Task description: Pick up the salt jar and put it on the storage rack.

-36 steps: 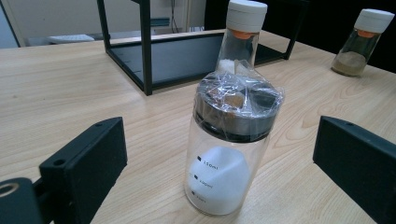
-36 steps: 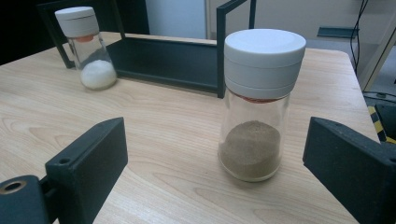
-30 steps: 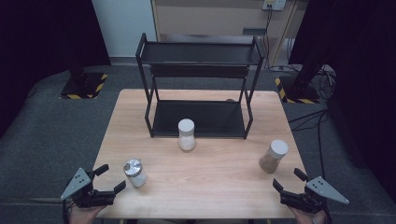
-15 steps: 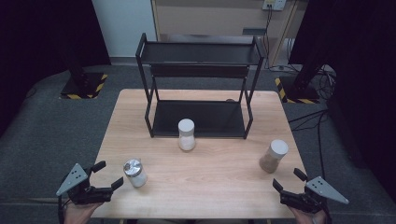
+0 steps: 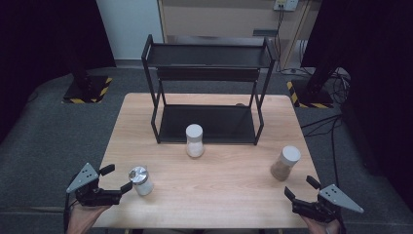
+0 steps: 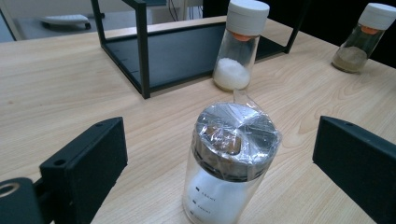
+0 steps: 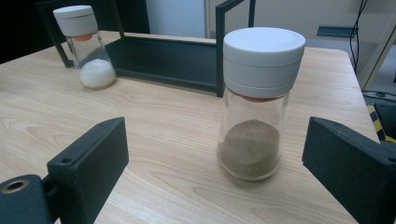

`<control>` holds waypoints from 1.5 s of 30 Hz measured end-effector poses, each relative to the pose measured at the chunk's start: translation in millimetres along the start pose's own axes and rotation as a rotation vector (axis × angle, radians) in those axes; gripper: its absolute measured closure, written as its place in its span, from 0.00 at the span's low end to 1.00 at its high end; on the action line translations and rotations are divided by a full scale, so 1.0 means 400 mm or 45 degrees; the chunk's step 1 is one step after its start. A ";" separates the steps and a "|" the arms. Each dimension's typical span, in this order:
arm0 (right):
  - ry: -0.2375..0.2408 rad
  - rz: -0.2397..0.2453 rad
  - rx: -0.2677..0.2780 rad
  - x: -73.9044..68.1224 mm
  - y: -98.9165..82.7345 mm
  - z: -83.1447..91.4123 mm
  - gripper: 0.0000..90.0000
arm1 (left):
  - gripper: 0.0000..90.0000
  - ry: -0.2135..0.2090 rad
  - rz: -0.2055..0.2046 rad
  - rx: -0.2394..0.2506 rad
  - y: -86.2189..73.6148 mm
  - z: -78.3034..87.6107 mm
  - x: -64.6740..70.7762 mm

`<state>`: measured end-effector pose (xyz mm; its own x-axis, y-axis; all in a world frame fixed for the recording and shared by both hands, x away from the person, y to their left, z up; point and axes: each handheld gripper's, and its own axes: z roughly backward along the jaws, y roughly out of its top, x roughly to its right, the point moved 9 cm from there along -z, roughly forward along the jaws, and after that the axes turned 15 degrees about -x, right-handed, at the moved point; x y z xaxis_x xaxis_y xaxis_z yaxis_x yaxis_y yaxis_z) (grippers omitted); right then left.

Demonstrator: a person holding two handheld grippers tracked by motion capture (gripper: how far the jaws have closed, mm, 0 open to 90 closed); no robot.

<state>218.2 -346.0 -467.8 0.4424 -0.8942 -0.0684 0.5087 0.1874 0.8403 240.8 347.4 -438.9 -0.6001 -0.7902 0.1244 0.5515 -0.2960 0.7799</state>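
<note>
- Left gripper (image 5: 113, 179): lower left of the high view, jaws apart, nothing held.
- Foil-capped jar (image 5: 140, 181): upright on the counter (image 5: 229, 195), just beside the left jaw tips in the high view; in the left gripper view (image 6: 229, 163) centred between the two jaws, slightly ahead, long axis vertical, touching neither. Judged the likeliest first pick, the left hand being much the nearer.
- Right gripper (image 5: 303, 192): lower right of the high view, jaws apart, nothing held.
- Brown-powder jar (image 5: 285, 163): upright, white lid, near and above the right gripper in the high view; in the right gripper view (image 7: 259, 107) ahead of the jaws and between them, clear of both.
- White-powder jar (image 5: 195, 140): upright, centre of the high view, just in front of the rack's lower shelf, well apart from both grippers.
- Black rack (image 5: 207, 56): two shelves, upper centre of the high view, both shelves bare.
- Count: jars, three; racks, one; grippers, two; counters, one.
</note>
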 end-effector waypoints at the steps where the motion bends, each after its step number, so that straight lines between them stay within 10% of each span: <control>1: 0.000 0.000 -0.001 0.000 0.000 0.000 0.08 | 0.02 -0.003 0.001 -0.007 0.002 -0.004 0.001; 25: 0.003 0.004 0.003 0.000 0.000 0.000 0.08 | 0.15 -0.020 0.037 -0.066 0.011 -0.110 0.022; 45: 0.004 0.011 0.004 -0.001 0.000 -0.001 0.09 | 0.37 0.092 -0.054 -0.031 0.001 -0.135 0.058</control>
<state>218.4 -345.5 -467.9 0.4487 -0.8915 -0.0628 0.5029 0.1938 0.8424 258.6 300.1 -468.7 -0.5802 -0.8132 0.0464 0.5412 -0.3423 0.7681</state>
